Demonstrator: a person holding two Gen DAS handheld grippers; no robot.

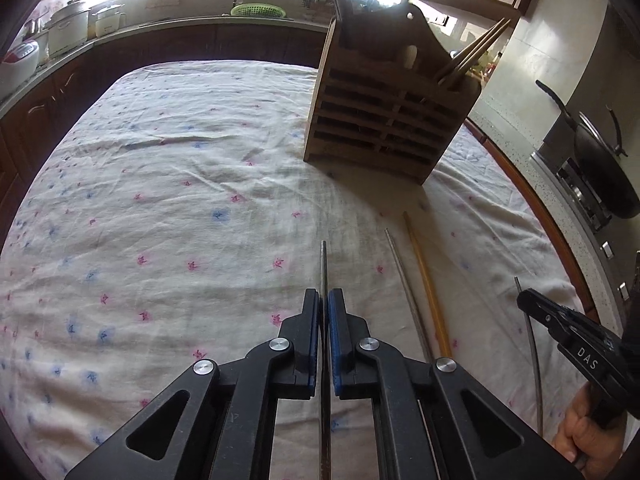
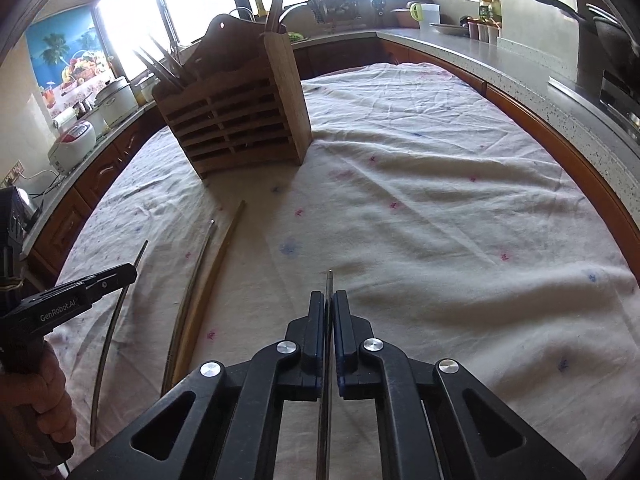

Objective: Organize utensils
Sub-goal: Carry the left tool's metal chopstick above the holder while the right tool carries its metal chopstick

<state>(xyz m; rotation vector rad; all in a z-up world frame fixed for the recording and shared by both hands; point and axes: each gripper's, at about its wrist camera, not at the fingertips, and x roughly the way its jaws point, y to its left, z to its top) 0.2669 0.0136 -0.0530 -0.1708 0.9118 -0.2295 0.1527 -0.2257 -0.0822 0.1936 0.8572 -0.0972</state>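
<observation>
My left gripper [image 1: 324,295] is shut on a thin metal chopstick [image 1: 324,264] that pokes out ahead of its blue pads, low over the cloth. My right gripper [image 2: 329,297] is likewise shut on a second metal chopstick [image 2: 329,280]. Each gripper shows in the other's view, the right gripper [image 1: 524,300] at the right edge and the left gripper [image 2: 129,271] at the left edge. Between them a metal chopstick [image 1: 404,292] and a wooden chopstick [image 1: 426,280] lie side by side. A slatted wooden utensil holder [image 1: 384,120] stands upright farther back with several chopsticks in it.
A floral white cloth [image 1: 160,200] covers the table. Dark cabinets and a grey counter ring it, with rice cookers [image 1: 68,28], a green basket [image 1: 258,10] by the sink, and a black wok [image 1: 600,160] on the stove at right. A person's hand [image 2: 40,392] grips the left handle.
</observation>
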